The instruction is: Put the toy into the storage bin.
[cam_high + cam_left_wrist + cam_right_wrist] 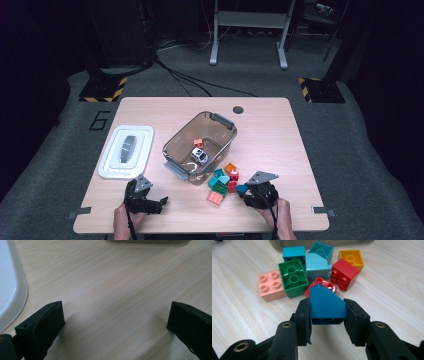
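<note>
My right gripper (327,315): clamped on a blue sloped block (326,305), held just in front of the block pile (312,270) on the table (280,140), near the brown bin (220,126). My left gripper (115,322): jaws wide apart, holding nothing, beside the white lid (10,285).

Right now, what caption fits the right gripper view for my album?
Right gripper clamps a blue brick just short of a pile of coloured bricks on the table.

Red brick (321,287) half hidden behind blue brick (327,305); bin (147,241) cut off.
</note>
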